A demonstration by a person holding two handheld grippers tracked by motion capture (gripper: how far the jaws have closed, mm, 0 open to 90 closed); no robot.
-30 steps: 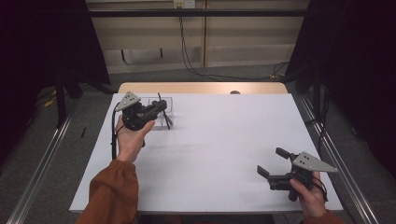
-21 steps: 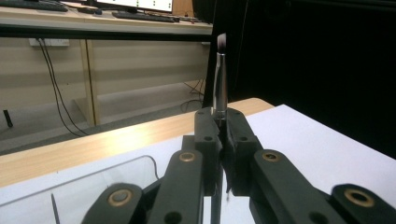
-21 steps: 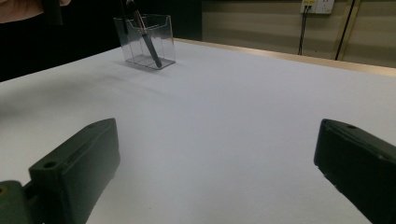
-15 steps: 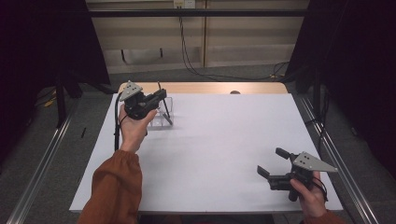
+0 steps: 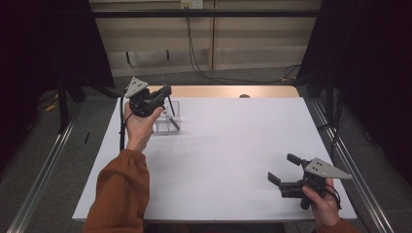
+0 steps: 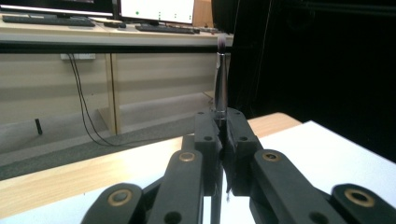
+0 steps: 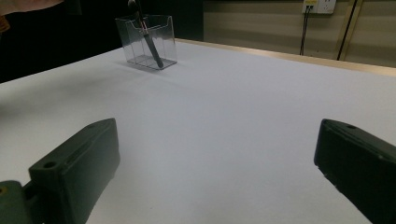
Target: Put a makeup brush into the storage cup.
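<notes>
Left tongs (image 6: 223, 140) pinching makeup brush (image 6: 220, 79) mid-handle, above clear acrylic holder (image 5: 167, 119) — light, stiff, slick metal ferrule; grip handle, not bristles. Right tongs (image 5: 286, 171) spread, idle on desk (image 5: 233, 145).

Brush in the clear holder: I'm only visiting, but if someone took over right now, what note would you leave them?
Left tool: shut on the brush, which it holds by the handle above the far left of the table.
Right tool: open, holding nothing, low over the near right of the table.
Brush: its lower end looks to be inside the clear holder, leaning.
Done: brush gripped.
Left, probably: lift it clear of the holder and set it down.
</notes>
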